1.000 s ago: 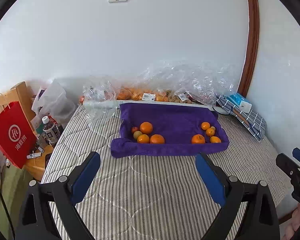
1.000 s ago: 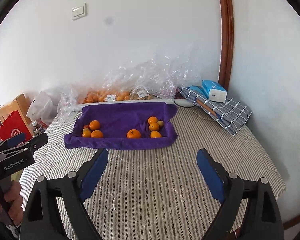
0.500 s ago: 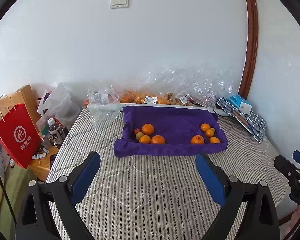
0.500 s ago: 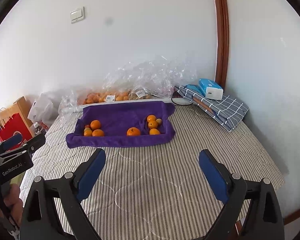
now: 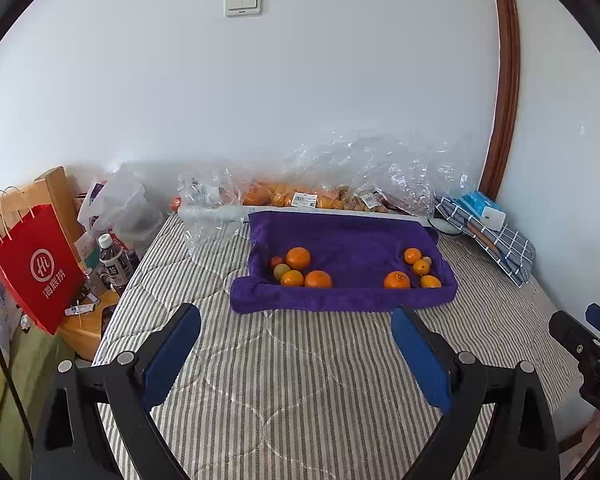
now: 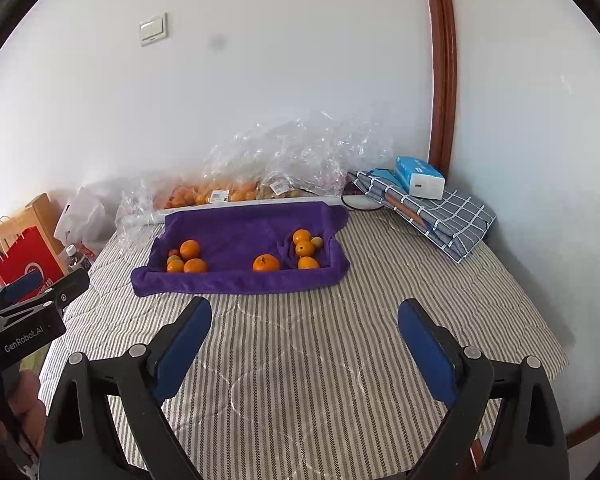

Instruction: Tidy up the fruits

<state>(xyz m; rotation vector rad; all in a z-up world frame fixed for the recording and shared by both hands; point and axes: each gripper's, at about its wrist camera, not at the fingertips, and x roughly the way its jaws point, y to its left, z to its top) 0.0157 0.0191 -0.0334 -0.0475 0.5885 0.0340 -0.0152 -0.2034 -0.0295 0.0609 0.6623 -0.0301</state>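
Both the left claw (image 5: 296, 344) and right claw (image 6: 305, 338) hover tilted downward over the striped bed (image 5: 320, 380), jaws spread wide and empty, short of the purple towel (image 5: 340, 240) carrying two orange clusters (image 5: 300, 270), while crinkled plastic bags (image 5: 380, 168) behind the towel obscure further fruit.

Between you and the purple towel tray (image 5: 340, 300) the striped mattress (image 5: 300, 380) lies bare: open passage. Inside the tray, oranges cluster left (image 5: 298, 258) and right (image 5: 420, 268); its middle is free. Behind it, crinkled plastic bags (image 5: 360, 172) line the wall. Folded checked cloth (image 5: 500, 248) and tissue box (image 5: 484, 210) block the far right corner; red paper bag (image 5: 36, 268) and bottle (image 5: 112, 264) crowd the left edge.
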